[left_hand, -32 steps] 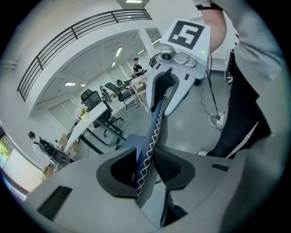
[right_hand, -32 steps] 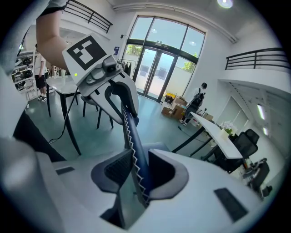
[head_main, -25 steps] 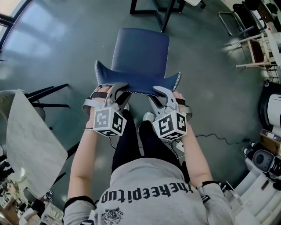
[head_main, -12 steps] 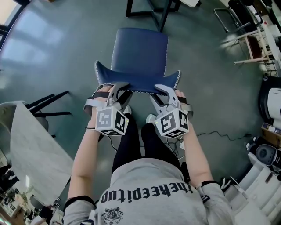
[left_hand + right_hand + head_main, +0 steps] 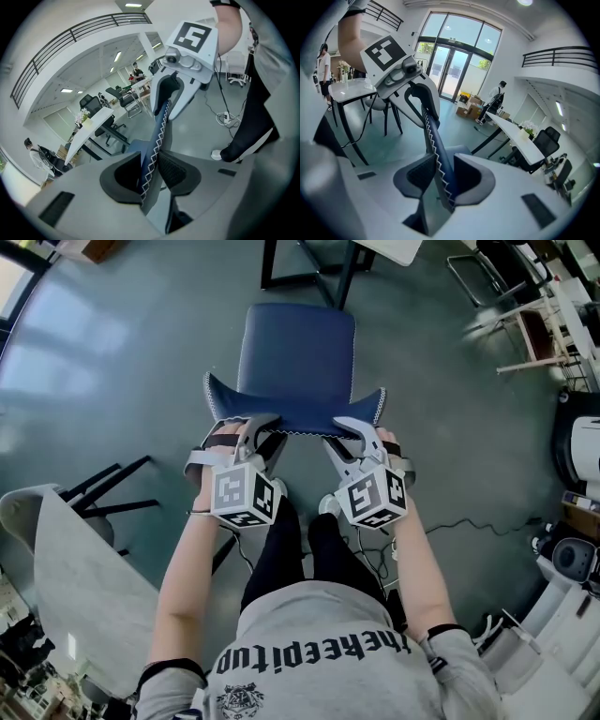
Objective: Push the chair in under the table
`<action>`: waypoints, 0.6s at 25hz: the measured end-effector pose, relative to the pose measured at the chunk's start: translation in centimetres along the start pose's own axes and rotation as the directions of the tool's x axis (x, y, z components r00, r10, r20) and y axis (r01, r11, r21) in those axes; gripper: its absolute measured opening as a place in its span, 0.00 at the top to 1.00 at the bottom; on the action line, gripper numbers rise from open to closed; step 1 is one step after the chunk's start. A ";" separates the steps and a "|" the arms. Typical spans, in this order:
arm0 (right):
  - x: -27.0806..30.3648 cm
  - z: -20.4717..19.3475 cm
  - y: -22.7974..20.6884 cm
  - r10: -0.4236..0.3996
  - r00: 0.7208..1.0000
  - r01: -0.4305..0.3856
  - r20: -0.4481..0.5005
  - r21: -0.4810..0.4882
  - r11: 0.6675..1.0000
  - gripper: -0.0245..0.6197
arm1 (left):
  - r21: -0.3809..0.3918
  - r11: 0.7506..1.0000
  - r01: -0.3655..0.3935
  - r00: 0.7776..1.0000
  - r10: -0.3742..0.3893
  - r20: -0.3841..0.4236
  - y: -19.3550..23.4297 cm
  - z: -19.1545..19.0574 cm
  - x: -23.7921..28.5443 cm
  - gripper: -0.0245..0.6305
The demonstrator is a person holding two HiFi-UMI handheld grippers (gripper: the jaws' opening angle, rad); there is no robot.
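The push is under way, as I judge it: the blue padded chair (image 5: pixel 298 348) stands on the grey-green polished floor (image 5: pixel 122 362), with its front edge close to the black frame of the white-topped table (image 5: pixel 398 249) at the far side but not yet under it.

Both tools grip the backrest (image 5: pixel 295 411) along its top edge, the one trimmed with white zigzag stitching. The left gripper (image 5: pixel 258 430) has its jaws clamped on the left part of that edge; its own view shows the stitched rim pinched between the two dark pads (image 5: pixel 176 171). The right gripper (image 5: pixel 339 434) holds the right part the same way. Its jaws have just been opening a little, yet the blue rim sits between them with the pads (image 5: pixel 423 176) against it.

The seat points away from the person, toward the far table, and the backrest is the near end. The backrest's long axis runs left to right, square to the line of travel, and the seat looks roughly in line with the table frame.

The next move calls for an even push from both hands straight toward the far side, so that the chair does not swing, with the seat passing between the table legs; the right grip may want firming first
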State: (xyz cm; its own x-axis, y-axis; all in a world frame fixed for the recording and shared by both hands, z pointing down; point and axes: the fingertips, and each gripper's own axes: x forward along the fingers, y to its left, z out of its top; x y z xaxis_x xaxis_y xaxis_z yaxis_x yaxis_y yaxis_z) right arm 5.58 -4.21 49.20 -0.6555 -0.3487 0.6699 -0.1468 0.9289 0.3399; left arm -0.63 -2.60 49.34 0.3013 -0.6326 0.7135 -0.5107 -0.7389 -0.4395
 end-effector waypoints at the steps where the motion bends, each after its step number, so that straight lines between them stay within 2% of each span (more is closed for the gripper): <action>1: 0.6 0.2 -0.4 -0.001 1.000 0.001 -0.002 0.002 1.000 0.76 | 0.003 1.000 0.002 1.000 -0.002 0.002 0.7 -0.3 0.3 0.78; 15: 4.5 2.3 -3.7 -0.037 0.999 0.037 -0.005 0.029 0.999 0.77 | 0.050 0.998 0.033 0.999 -0.034 0.032 5.7 -2.4 2.0 0.78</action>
State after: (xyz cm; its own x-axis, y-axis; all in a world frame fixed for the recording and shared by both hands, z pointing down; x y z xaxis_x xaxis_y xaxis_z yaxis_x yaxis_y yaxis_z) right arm 1.49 -8.88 49.47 -0.6458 -0.3831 0.6604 -0.1920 0.9187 0.3452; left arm -4.85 -7.54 49.57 0.3443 -0.6139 0.7103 -0.4595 -0.7700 -0.4427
